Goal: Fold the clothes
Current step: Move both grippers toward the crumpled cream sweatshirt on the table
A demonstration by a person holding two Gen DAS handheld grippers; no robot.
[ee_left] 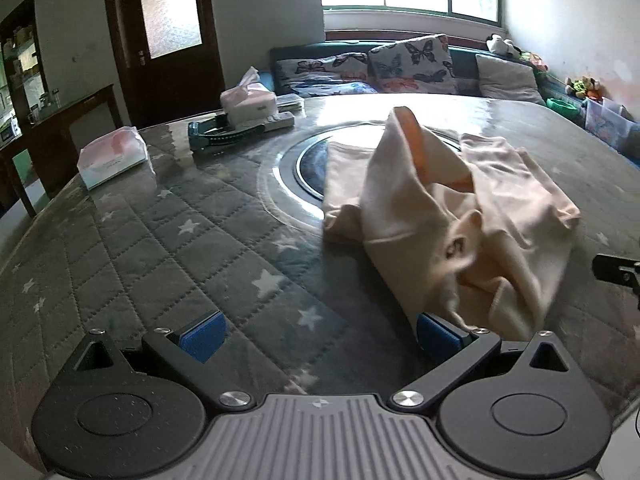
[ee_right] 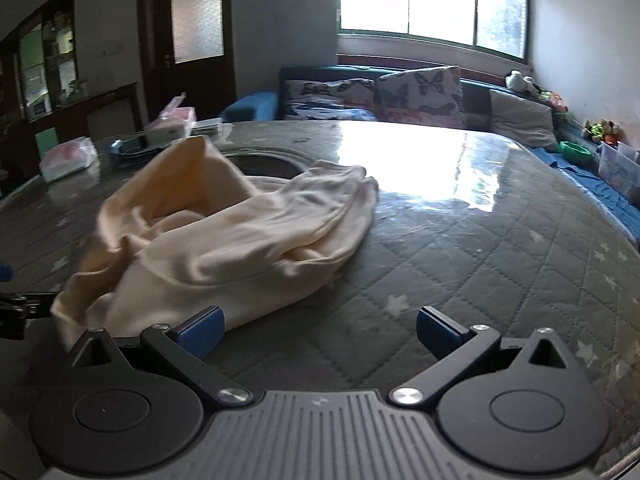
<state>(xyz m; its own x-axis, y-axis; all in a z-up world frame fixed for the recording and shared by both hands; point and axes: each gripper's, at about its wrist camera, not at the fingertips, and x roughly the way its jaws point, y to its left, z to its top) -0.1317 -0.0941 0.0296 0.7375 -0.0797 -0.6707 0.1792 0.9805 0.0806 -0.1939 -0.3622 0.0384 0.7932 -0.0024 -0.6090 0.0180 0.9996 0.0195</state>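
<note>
Cream garment crumpled on a quilted, star-printed bench (ee_left: 168, 248), in a room with a bright window (ee_right: 432, 0) and sofa (ee_right: 400, 96) at the far side.

Both claws stand apart, gripping nothing. The garment (ee_left: 452, 216) lies just beyond the left claw (ee_left: 320, 334), its near edge at that claw's right fingertip (ee_left: 436, 334); it lies far-left of the right claw (ee_right: 320, 330), its hem beside the left fingertip (ee_right: 202, 330).

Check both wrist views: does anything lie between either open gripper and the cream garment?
Nothing visible does. The garment lies crumpled right at the left gripper, and at the right gripper too. The tissue packs sit apart, far across the table.
</note>
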